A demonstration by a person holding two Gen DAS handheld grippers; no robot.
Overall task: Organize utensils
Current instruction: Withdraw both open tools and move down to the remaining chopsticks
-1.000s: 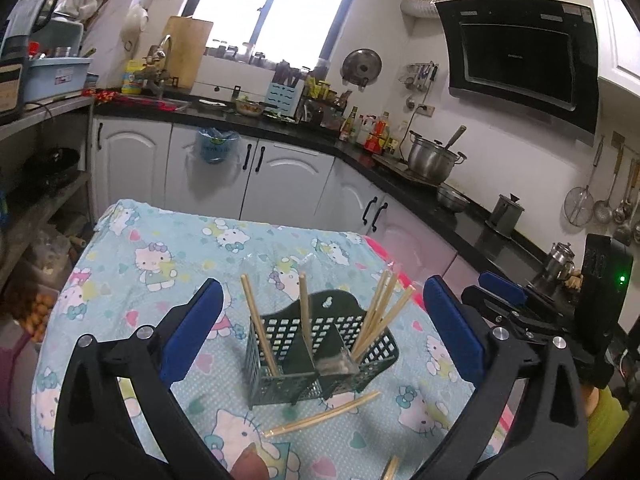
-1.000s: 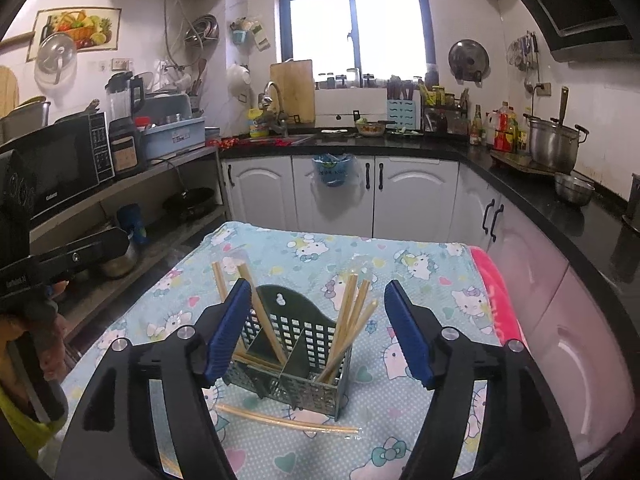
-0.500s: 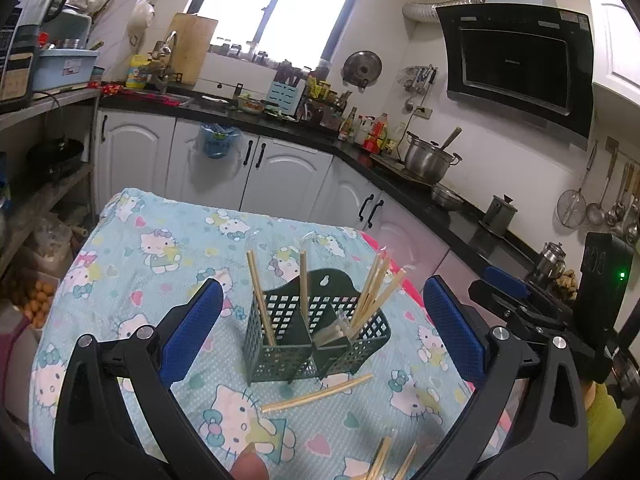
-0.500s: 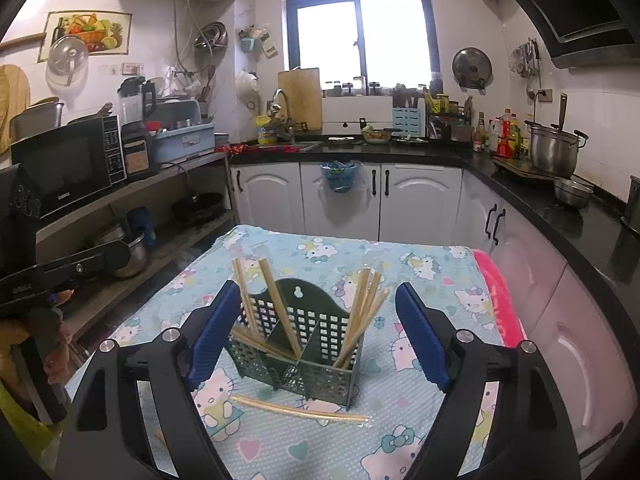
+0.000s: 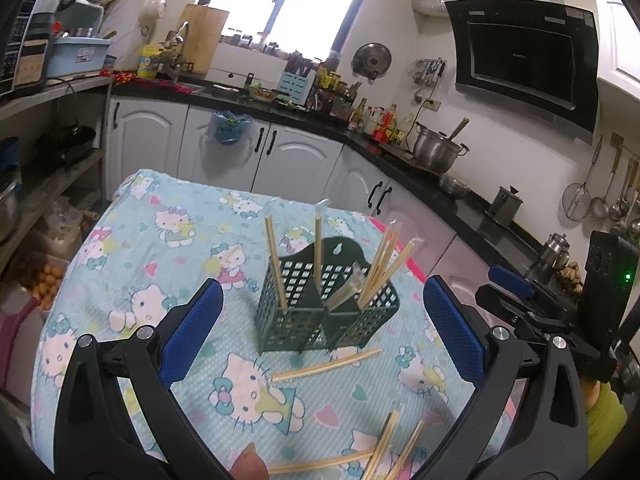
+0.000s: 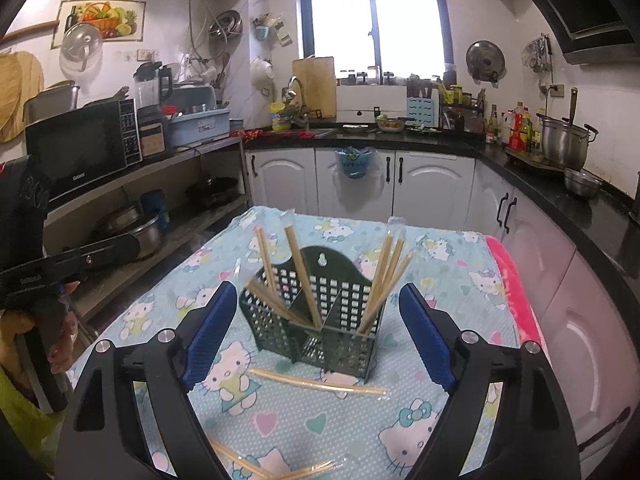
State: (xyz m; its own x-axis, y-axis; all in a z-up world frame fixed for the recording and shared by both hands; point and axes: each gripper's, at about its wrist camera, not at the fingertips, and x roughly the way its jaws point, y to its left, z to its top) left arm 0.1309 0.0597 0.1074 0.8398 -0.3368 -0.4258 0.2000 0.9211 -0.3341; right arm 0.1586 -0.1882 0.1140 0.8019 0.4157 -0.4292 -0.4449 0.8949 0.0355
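My left claw (image 5: 320, 320) stood wide open, its two blue-padded fingers (image 5: 192, 328) spread far apart with nothing between them. My right claw (image 6: 318, 330) was spread just as wide and held nothing either. Both hung above the tabletop (image 5: 160, 240), which was covered by a pale blue cartoon-cat patterned cloth.

Framed between the fingers of each claw stood the dark green plastic lattice utensil caddy (image 5: 320, 312), upright on the cloth and divided into compartments. Several plastic-wrapped pairs of wooden chopsticks (image 6: 386, 276) leaned out of its right-hand compartment in the right wrist view, fanned toward the right. Two more wrapped pairs (image 6: 302, 276) stood slanted in the left-hand compartment, and a further one lay tilted low over the left rim.

Just in front of the caddy, one wrapped pair of loose chopsticks (image 6: 316, 382) lay flat on the cloth, close to the caddy's base but apart from it. Nearer to me, at the bottom of the left wrist view, a small scatter of wrapped chopsticks (image 5: 384, 444) lay crossed on the cloth.

Beyond the tabletop ran a black kitchen counter (image 6: 400, 140) over white cabinet doors, with a steel pot (image 6: 564, 144) on its right side.
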